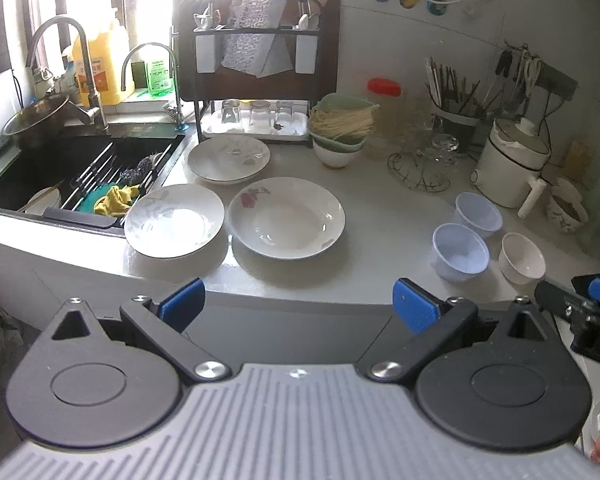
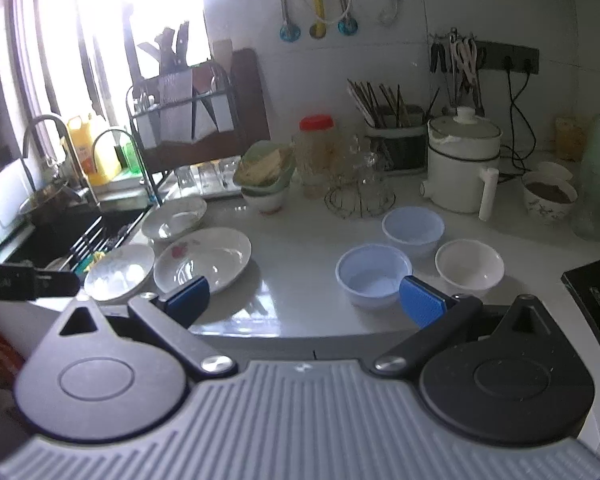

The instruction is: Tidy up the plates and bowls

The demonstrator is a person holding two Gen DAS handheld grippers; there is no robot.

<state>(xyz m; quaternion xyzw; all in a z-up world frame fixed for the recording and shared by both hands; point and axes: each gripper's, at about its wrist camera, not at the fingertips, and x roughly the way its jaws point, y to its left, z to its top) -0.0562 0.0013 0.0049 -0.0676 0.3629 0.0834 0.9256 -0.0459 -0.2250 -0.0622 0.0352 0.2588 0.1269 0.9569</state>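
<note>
Progress: nothing stacked yet | left tool (image 1: 298, 306): spread wide, nothing held; three plates (image 1: 287, 218) lie singly on desk (image 1: 380, 216) ahead | right tool (image 2: 306, 300): spread wide, nothing held; three bowls (image 2: 374, 274) stand singly just ahead-right
</note>
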